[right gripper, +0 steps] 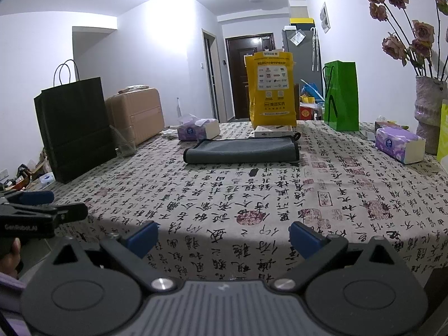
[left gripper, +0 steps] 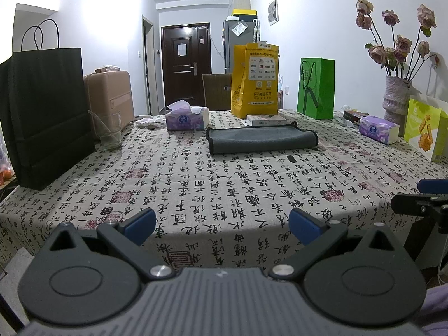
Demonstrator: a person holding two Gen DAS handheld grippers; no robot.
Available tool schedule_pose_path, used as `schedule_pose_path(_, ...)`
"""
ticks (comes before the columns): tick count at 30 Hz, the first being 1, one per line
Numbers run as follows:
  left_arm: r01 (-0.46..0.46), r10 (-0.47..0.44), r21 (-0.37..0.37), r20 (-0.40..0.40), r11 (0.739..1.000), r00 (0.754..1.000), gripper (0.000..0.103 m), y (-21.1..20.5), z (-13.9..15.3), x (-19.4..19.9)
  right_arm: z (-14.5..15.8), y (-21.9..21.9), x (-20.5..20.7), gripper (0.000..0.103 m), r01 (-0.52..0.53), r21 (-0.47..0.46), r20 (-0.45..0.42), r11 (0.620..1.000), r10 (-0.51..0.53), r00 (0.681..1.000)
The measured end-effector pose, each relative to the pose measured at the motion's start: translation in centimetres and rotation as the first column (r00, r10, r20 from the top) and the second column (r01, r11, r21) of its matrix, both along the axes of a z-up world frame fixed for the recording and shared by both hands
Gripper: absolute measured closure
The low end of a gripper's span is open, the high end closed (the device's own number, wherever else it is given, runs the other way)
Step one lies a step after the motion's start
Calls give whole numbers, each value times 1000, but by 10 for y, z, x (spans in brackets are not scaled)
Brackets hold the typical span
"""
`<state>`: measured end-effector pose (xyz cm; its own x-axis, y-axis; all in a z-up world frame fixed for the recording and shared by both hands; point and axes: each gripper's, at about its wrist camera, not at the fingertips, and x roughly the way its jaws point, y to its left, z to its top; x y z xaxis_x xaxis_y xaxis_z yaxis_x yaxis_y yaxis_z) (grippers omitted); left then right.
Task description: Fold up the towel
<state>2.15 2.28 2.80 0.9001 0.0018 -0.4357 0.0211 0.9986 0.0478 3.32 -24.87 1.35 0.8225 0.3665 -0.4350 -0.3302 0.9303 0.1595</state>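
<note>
- The table under a beige cloth printed with black calligraphy [left gripper: 196, 184] fills the scene.
- A tall black paper bag [left gripper: 47, 114] stands at the far left edge.
- The folded grey towel with dark trim [left gripper: 261, 139] lies flat on the far middle of the cloth, just in front of a yellow paper bag [left gripper: 256, 79].
- The left gripper [left gripper: 222, 224] hangs released at the near edge, well apart from the towel.
- The right gripper [right gripper: 223, 236] is likewise spread, holding nothing.

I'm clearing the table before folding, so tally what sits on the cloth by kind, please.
Towel: 1, grey
Paper bags: 4, black, yellow, green, pale green
Tissue packs: 2, far left, right
Glass: 1
Vase with flowers: 1
Flat white box: 1
Total: 10
</note>
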Motion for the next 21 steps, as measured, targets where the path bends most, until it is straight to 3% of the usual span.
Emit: schedule_pose_path(21, 16, -16, -8, 8, 1000, 1000, 0, 1, 0, -1, 0, -2, 1, 2, 6, 3, -3, 1000, -6, 1000)
